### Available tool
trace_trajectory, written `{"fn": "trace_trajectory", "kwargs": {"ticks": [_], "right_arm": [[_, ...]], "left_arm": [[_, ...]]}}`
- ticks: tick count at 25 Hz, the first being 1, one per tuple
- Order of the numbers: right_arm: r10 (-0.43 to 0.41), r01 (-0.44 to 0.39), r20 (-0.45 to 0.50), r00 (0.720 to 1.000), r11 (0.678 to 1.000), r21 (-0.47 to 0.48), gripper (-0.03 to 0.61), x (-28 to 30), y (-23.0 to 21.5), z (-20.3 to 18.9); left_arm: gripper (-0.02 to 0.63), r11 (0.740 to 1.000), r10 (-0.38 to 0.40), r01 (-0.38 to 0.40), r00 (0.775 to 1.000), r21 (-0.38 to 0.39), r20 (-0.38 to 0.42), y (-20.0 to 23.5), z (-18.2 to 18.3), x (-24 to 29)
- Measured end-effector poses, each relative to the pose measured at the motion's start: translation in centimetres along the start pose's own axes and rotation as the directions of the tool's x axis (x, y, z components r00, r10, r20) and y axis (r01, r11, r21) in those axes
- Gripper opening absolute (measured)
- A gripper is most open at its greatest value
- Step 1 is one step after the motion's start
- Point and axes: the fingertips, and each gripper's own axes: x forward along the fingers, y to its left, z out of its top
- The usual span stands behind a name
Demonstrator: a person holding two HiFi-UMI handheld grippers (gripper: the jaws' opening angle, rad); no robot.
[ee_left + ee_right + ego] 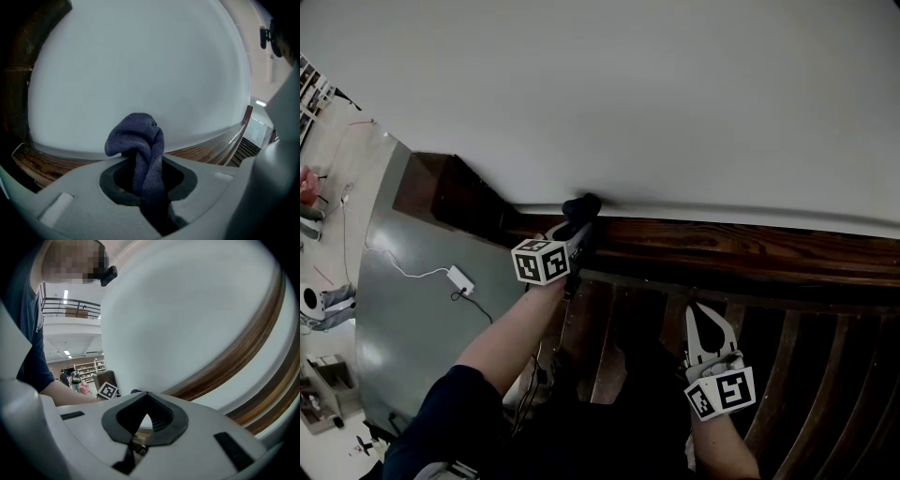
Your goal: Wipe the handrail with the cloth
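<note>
A dark blue cloth (581, 207) is bunched against the top of the dark wooden handrail (750, 246), where the rail meets the white wall. My left gripper (575, 228) is shut on it. In the left gripper view the cloth (137, 140) sticks up out of the left gripper (146, 171), with the handrail (208, 149) running just behind. My right gripper (703, 317) hangs below the rail, in front of the balusters, pointing up at it; its jaws are shut with nothing between them. In the right gripper view the right gripper (146, 399) faces the handrail (229, 363).
The white wall (656, 94) rises right behind the rail. Dark wooden balusters (792, 375) run under it. Far below on the left is a grey floor (403, 328) with a white power adapter (460, 278) and its cable.
</note>
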Motion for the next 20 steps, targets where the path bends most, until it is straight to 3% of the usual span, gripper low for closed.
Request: {"fn": "trace_trajectory", "kwargs": {"ticks": [9,20], "right_arm": [[0.087,-0.088,-0.034,0.996,0.996,-0.02,0.008,5.0,3.6,-1.5],[0.224,-0.229,-0.067,0.972,0.971,-0.068,0.008,13.2,8.3,-2.2]], "left_arm": [[0.083,0.998,0.063,-0.062,0.998,-0.026,0.005,6.2,-1.0,-2.2],[0.083,0.995,0.095,-0.094,0.995,-0.031,0.041,10.4,-1.1,-3.6]]}}
